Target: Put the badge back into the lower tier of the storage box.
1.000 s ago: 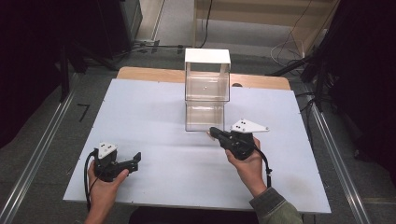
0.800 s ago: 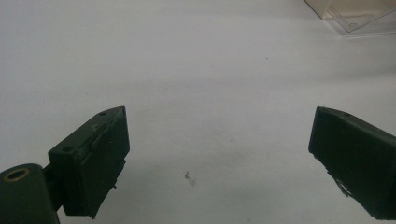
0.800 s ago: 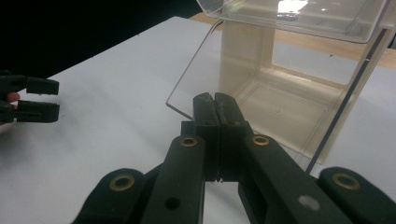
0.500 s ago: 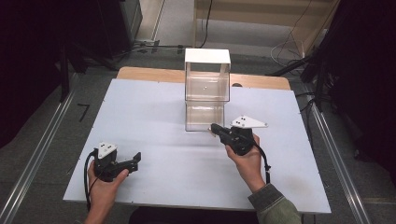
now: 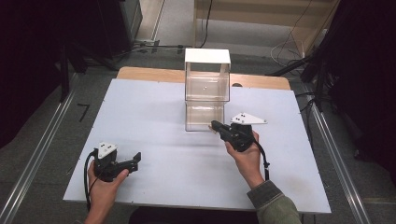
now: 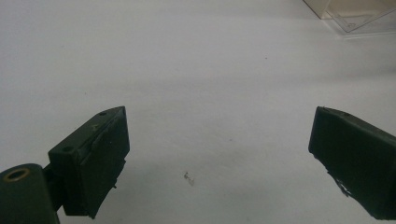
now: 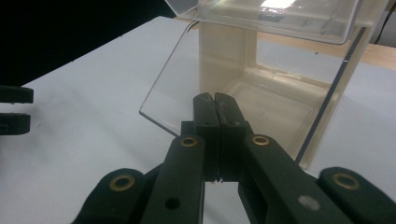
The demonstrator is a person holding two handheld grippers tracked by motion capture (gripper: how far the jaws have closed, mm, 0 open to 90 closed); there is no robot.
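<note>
Hands hold two black tools over a pale worktop (image 5: 154, 116). The left tool (image 5: 135, 161) sits low near the front edge of the worktop, held in the left hand (image 5: 105, 184). Its two jaws are spread wide apart with nothing between them. In the left gripper view, bare worktop lies between and past the jaws, with a tiny dark speck (image 6: 188, 177) on it just ahead of them. Far ahead and off to the right of this tool, a corner of the clear box (image 6: 348, 14) peeks in.

The right tool (image 5: 215, 126) is held in the right hand (image 5: 247, 156), which comes out of a green sleeve (image 5: 275, 205). Its jaws are pressed together, and they pinch nothing. A white three-cornered plate (image 5: 247, 119) sits on top of it, and a black cable (image 5: 262, 156) runs back along the wrist.

Right in front of the right tool stands the clear box (image 5: 207, 88), tall, with a white top (image 5: 207, 55) and two open shelves, one above the other. In the right gripper view, the tips of the shut jaws point at the open front of the bottom shelf (image 7: 275, 105), very close to its front edge. I cannot tell if they touch it. The left tool's jaws (image 7: 15, 108) show far off to the left of the right tool.
</note>
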